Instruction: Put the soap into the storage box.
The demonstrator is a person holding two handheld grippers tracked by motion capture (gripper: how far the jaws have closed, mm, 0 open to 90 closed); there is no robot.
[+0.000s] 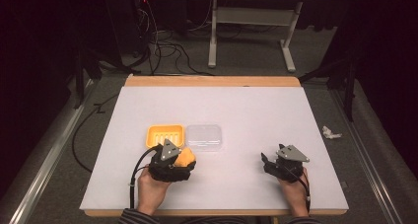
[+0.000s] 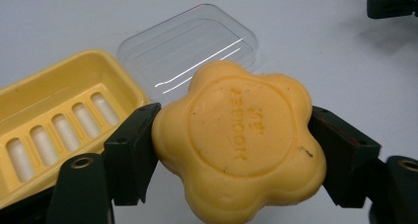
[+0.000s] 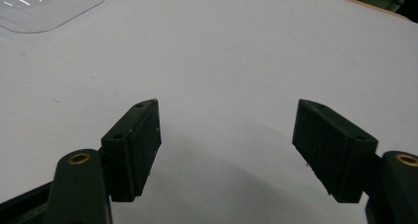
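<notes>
Two claws, one soap, one dish, one lid, on a white table (image 1: 246, 110).

Item 1, soap (image 2: 239, 142): yellow-orange, flower-shaped bar with a round stamped centre. Held between the jaws of the left claw (image 1: 173, 161), which press on its two opposite sides; face turned up toward the claw's camera. Whether it hangs clear of the table or rests on it cannot be told.

Item 2, soap dish (image 1: 165, 135): yellow, rectangular, slotted floor, nothing in it. Lies just beyond the left claw, a little to its left in the high view. Long axis runs across the table, left to right; in the left gripper view it sits to the left of the soap, its near corner beside the left jaw.

Item 3, lid (image 1: 204, 137): clear plastic, flat on the table, just beside the dish on its right, directly ahead of the soap in the left gripper view.

Item 4, right claw (image 1: 276, 161): jaws wide apart, nothing between them, over bare table, well apart from dish and lid.

Judgement: the left hand is much the nearer to the dish. If the soap is meant for the dish, the move would be short, forward and slightly leftward, keeping the bar level over the open tray.
</notes>
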